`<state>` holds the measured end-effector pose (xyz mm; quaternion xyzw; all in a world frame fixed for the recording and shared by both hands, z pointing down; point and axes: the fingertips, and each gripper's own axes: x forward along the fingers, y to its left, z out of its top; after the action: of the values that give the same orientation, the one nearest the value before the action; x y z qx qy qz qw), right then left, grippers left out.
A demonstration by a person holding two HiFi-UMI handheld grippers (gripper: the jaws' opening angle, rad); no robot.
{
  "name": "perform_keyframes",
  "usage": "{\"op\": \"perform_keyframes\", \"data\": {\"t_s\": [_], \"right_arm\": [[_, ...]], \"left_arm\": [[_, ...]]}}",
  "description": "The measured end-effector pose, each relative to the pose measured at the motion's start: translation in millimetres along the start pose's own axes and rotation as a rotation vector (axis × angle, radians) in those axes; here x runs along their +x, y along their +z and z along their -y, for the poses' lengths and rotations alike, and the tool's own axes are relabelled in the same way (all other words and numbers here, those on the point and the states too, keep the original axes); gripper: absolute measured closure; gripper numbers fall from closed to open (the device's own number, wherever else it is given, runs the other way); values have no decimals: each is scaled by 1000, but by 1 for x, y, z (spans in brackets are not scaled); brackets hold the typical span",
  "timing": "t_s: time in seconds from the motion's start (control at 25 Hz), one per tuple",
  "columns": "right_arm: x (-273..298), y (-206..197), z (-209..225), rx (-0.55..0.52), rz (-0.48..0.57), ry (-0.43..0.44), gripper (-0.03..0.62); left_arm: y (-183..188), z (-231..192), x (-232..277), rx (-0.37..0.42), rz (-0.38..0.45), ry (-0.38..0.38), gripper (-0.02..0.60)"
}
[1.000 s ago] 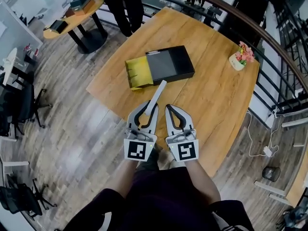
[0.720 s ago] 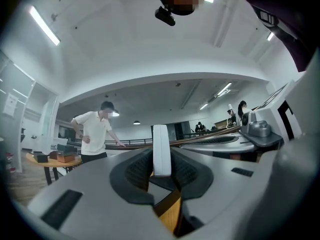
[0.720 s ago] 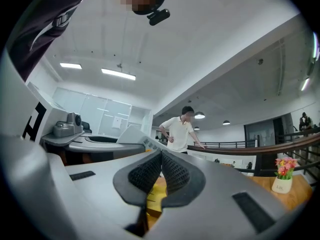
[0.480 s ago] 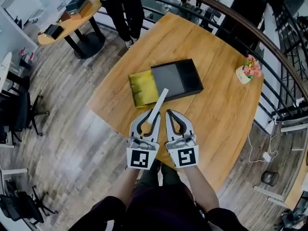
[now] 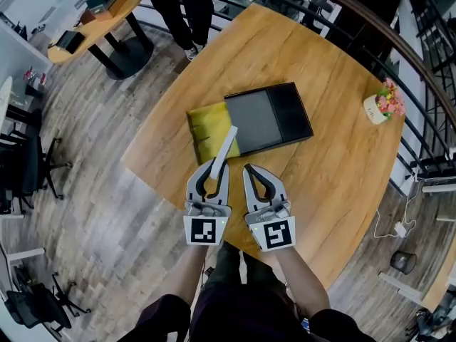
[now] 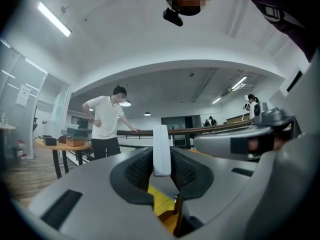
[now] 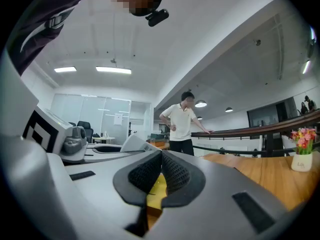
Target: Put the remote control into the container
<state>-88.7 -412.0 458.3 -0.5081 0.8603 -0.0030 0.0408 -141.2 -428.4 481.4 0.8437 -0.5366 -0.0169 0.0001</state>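
A slim white remote control (image 5: 224, 147) sticks forward out of my left gripper (image 5: 214, 167), whose jaws are shut on its near end; in the left gripper view the remote (image 6: 161, 149) stands upright between the pads. Its far tip hangs over the yellow inside of the container (image 5: 205, 128), an open box with a black lid part (image 5: 272, 117) on the wooden table (image 5: 320, 162). My right gripper (image 5: 251, 172) sits just right of the left one, jaws shut and holding nothing (image 7: 161, 171).
A small pot of pink flowers (image 5: 382, 103) stands at the table's right edge. A person (image 6: 106, 126) stands beyond the table by a round side table (image 5: 92, 20). A railing (image 5: 399, 55) curves along the far side. Wood floor lies left of the table.
Both grippers have advanced over the table towards the box, and the remote's tip now reaches over the yellow part. The jaws have stayed as they were.
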Motion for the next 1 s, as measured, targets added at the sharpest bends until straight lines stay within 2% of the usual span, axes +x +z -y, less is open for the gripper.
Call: {"op": "perform_keyframes", "data": {"t_s": [0.16,0.28,0.44,0.64,1.0], "right_arm": [[-4,-17,0,13,-26,0,576],[-8,-24,1,17,-45,0,576],[-13,-30,3,8,-61,-3,576],[-18,-35,10,6,-76,-13,576],[-18,-34,12,3,-77,-18,576]], "left_arm": [[-41,-15,19,40,-57,16,500],[-73,-29,36,70,-152,41,500],[-102,-38,52,55,-216,54,500],[-113,-39,59,53,-238,70,500],[-107,-34,52,64,-236,64,486]]}}
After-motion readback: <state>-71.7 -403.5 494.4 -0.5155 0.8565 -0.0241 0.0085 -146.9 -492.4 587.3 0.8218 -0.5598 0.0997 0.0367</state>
